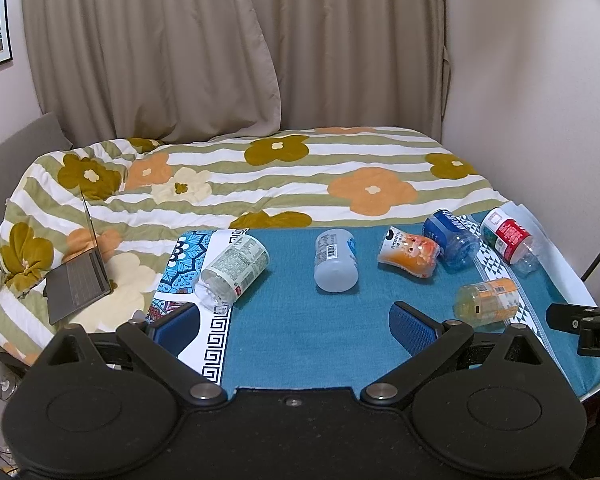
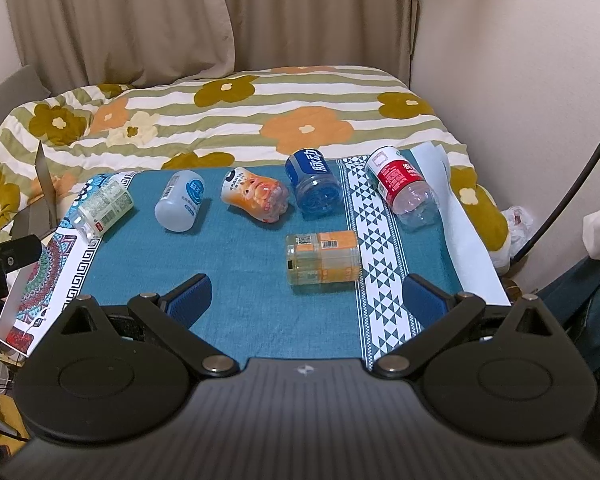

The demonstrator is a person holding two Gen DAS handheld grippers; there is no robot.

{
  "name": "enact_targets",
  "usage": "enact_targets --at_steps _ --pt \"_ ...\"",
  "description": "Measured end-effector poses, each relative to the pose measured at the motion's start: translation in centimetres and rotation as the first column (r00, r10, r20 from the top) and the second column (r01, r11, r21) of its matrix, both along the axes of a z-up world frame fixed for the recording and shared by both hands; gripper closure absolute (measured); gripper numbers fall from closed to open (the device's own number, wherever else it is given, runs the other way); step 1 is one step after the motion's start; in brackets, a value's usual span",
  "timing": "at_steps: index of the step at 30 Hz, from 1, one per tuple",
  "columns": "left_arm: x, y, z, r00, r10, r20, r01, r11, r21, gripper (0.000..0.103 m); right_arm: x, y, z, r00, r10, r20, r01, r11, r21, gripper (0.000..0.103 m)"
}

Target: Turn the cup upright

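Left hand-held gripper (image 1: 296, 322): hovering low over the near edge of the tabletop, pointing toward the bed; its blue pads (image 1: 414, 326) are standing wide apart, gripping nothing
Right hand-held gripper (image 2: 306, 300): hanging level above the near right part of the cloth; its pads (image 2: 192, 298) are spread wide, nothing between them; the orange-label cup is lying just ahead
Room: beige curtains (image 1: 220, 48) are hanging behind; a pale wall (image 2: 512, 40) is running along the right
Bed (image 1: 260, 176): sitting beyond the tabletop under a striped flowered quilt; an open laptop (image 1: 78, 284) is resting on its left side
Tabletop (image 2: 260, 300): wearing a teal cloth with patterned bands at left and right
Cups: all six are lying on their sides; green-label cup (image 2: 102, 208) at far left; white cup (image 2: 180, 202); orange cartoon cup (image 2: 256, 194); blue cup (image 2: 314, 182); red-label cup (image 2: 404, 186) at far right; orange-label cup (image 2: 322, 256) nearer, apart from the row
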State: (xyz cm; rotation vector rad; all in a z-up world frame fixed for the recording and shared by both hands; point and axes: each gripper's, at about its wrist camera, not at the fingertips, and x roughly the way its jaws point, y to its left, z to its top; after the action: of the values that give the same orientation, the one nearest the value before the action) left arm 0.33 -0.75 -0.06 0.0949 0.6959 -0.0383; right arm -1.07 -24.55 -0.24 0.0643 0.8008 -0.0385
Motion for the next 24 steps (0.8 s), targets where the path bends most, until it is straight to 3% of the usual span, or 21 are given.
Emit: enact_targets --at_steps 4,9,14,18,24 --pt "0.2 -0.8 0.5 1.000 -0.017 -0.008 0.017 1.000 -0.001 0.001 -0.2 -0.8 0.5 1.000 0.006 -0.005 -0.006 1.000 0.029 0.000" --pt "1.1 -3.2 0.6 0.995 -0.101 -0.024 0.101 0.995 -0.017 0.001 -0.1 -3.0 1.2 1.000 0.007 -0.008 -0.007 1.000 0.026 0.000" --pt "2.3 -6.7 0.3 0.978 -0.206 -0.011 0.206 0.978 0.039 0.001 0.4 -6.1 1.0 1.000 0.014 -0.015 -0.014 0.999 0.031 0.000" --pt "3.7 -9.4 -0.5 0.950 -0.312 -0.017 0.313 0.946 0.086 0.001 1.0 -8.6 0.2 1.000 -0.007 -0.030 0.009 0.999 0.040 0.000" --pt "6.8 -13.9 -2.5 0.867 -0.490 -0.089 0.497 0.858 0.130 0.001 1.5 -10.9 -0.4 0.998 -0.062 -0.033 0.062 0.998 0.008 0.000"
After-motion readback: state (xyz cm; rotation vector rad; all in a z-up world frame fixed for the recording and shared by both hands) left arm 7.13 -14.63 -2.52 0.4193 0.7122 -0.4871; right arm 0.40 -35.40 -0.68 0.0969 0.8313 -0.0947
